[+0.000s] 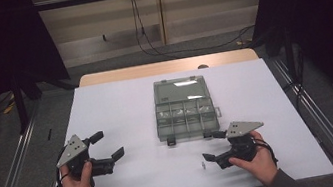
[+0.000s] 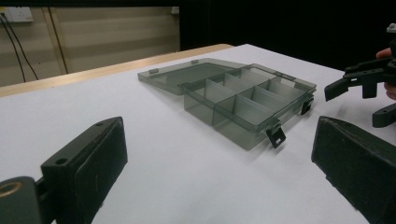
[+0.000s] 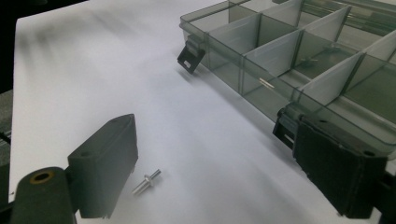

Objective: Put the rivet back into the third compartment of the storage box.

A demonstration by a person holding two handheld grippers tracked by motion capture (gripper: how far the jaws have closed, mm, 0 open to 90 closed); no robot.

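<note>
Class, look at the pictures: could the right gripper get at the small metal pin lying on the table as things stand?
Probably yes: the pin lies on bare table beside the open right gripper, nothing between.

Compartment box (image 1: pixel 186 115) sits mid-table (image 1: pixel 121 105), lid (image 1: pixel 179 89) folded open flat behind it, latches (image 1: pixel 171 140) on the near edge. Left gripper (image 1: pixel 104 146) is near-left of the box, well apart; right gripper (image 1: pixel 212 146) just in front of its near-right corner. Small pin (image 1: pixel 203 165) lies on the table just left of the right gripper
</note>
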